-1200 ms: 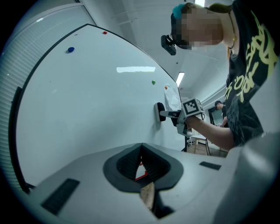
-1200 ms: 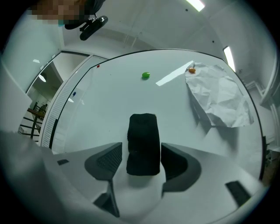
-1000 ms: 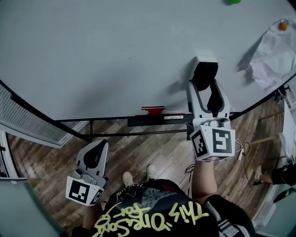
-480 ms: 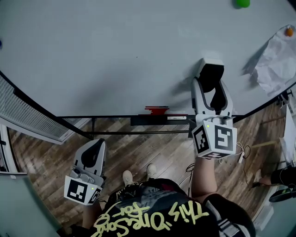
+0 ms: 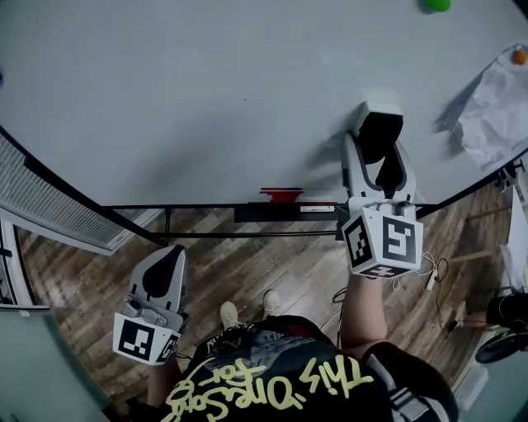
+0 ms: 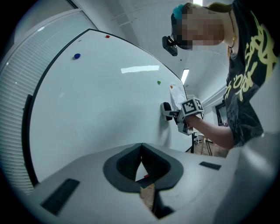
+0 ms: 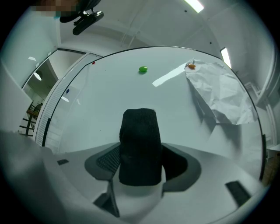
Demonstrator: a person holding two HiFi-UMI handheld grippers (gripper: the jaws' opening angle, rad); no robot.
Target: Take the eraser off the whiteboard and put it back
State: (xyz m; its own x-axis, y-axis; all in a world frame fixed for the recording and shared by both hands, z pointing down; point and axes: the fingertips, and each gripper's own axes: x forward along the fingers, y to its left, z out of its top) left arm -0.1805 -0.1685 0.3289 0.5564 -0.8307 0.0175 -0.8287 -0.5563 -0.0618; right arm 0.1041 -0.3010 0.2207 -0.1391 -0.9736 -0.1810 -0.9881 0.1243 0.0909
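Observation:
The eraser (image 5: 379,124), with a white back and black felt (image 7: 139,144), rests against the whiteboard (image 5: 206,91) at its lower right. My right gripper (image 5: 378,155) is shut on it, one jaw on each side. From the left gripper view the eraser (image 6: 166,109) looks pressed to the board, with the right gripper (image 6: 171,114) behind it. My left gripper (image 5: 167,265) hangs low over the wooden floor, away from the board. Its jaws meet at the tips with nothing between them (image 6: 141,146).
A crumpled sheet of paper (image 5: 495,107) hangs under an orange magnet (image 5: 518,56) to the right of the eraser. A green magnet (image 5: 436,4) sits above it. A red marker (image 5: 280,195) lies on the board's tray (image 5: 285,213). A radiator grille (image 5: 49,214) stands at the left.
The right gripper and the eraser have shifted slightly to the right along the board. The left gripper has stayed low, nearly where it was.

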